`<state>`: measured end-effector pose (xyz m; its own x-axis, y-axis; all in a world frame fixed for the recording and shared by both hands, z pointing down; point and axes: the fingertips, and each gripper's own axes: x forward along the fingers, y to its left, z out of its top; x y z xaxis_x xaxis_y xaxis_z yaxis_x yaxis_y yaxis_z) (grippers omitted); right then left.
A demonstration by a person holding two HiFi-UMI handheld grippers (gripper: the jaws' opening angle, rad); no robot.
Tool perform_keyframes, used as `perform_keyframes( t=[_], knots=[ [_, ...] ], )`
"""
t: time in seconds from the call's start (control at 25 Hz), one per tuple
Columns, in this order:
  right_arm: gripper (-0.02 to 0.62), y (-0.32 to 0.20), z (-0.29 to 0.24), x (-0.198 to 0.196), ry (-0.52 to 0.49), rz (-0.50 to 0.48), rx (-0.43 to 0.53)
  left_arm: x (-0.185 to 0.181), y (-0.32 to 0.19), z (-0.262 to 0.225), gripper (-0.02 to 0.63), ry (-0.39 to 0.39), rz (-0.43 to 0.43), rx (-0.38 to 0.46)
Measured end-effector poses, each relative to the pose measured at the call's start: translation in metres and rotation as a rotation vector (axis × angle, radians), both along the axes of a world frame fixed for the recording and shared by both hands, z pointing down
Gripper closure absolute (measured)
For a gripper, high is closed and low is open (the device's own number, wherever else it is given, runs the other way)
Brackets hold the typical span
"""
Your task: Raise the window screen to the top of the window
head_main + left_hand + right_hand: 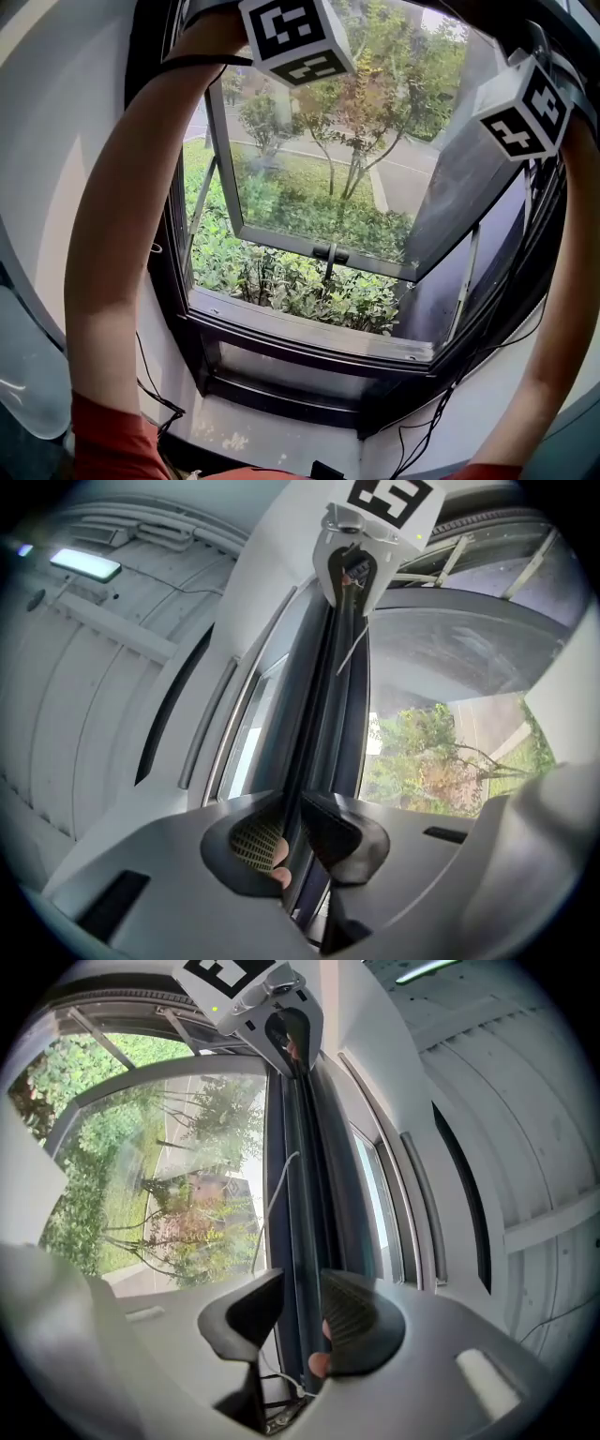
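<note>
Slim blk screen bar — ribbed pads

Red sleeves; grey left claw and right claw, dark ribbed pads, white cubes with black square markers.

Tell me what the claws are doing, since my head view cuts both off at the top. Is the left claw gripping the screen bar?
Observer: Yes. The left gripper view shows the left claw closed on the dark screen bar.
Operator: And the right one?
Observer: The right gripper view shows the right claw open, its pads standing apart on either side of the same bar.
</note>
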<state>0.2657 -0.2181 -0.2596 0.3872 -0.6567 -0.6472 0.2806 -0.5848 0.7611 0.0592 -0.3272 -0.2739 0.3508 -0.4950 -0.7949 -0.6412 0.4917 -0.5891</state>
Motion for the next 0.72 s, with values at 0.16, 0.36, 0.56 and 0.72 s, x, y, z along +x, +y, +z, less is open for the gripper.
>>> perform_keyframes(
  t=[0.16, 0.36, 0.56, 0.72],
  knots=[
    [0.479, 0.0, 0.016, -0.01, 0.006, -0.055, -0.001, -0.007, 0.013, 0.017, 0.561, 0.035, 0.081, 0.004],
    [0.479, -0.001, 0.038, -0.019, 0.0, -0.137, 0.018, -0.01, 0.02, 0.048, 0.55, 0.062, 0.197, -0.031],
    [0.479, -0.003, 0.07, -0.019, -0.074, -0.246, 0.037, -0.021, 0.013, 0.084, 0.534, 0.143, 0.35, -0.127],
    [0.479, -0.002, 0.104, -0.025, -0.196, -0.371, 0.04, -0.029, 0.005, 0.119, 0.529, 0.196, 0.446, -0.196]
  ],
)
